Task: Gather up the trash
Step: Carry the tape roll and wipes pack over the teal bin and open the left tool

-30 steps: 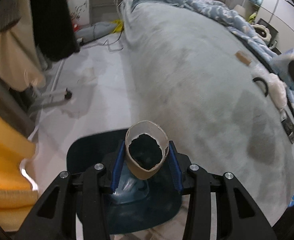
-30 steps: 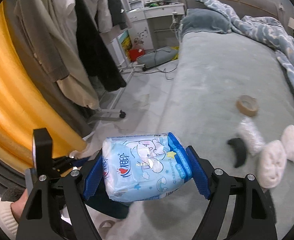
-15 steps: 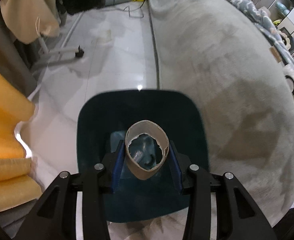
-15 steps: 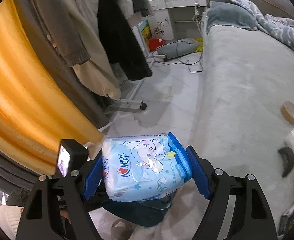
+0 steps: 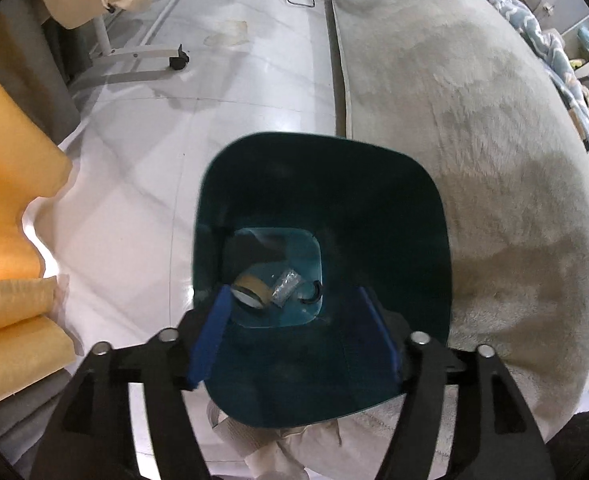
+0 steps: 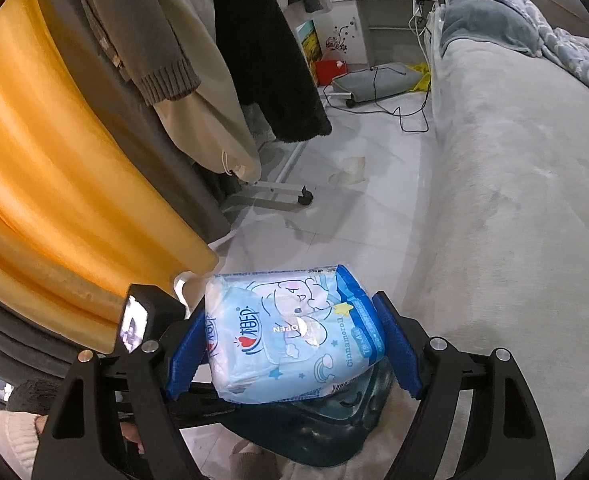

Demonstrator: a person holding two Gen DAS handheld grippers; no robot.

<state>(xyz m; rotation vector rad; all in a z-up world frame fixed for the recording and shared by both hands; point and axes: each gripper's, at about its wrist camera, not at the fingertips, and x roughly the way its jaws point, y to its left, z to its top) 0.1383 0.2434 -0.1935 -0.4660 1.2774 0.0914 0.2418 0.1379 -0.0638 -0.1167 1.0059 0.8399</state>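
Observation:
My left gripper (image 5: 294, 336) hangs over the dark teal trash bin (image 5: 422, 216) beside the bed, its jaws opening with nothing between them. On the bin's floor lie a brown tape roll (image 5: 251, 289), a crumpled clear wrapper (image 5: 287, 287) and a small black curved piece (image 5: 314, 292). In the right wrist view my right gripper (image 6: 292, 344) is shut on a light blue wet-wipes pack (image 6: 294, 332), held above the same bin (image 6: 318, 432), whose rim shows just beneath. The left gripper's black body (image 6: 142, 320) pokes in at the left of that view.
A grey plush bed (image 5: 474, 140) borders the bin on the right. Orange curtains (image 6: 54, 168) and hanging coats on a wheeled rack (image 6: 282, 196) stand at the left. White tiled floor (image 5: 230, 100) with cables lies beyond. A person's sleeve (image 6: 10, 436) shows at the bottom left.
The left gripper moved over the bin and let go of the tape roll, which now lies at the bin's bottom. The right gripper carried the wipes pack leftward toward the bin.

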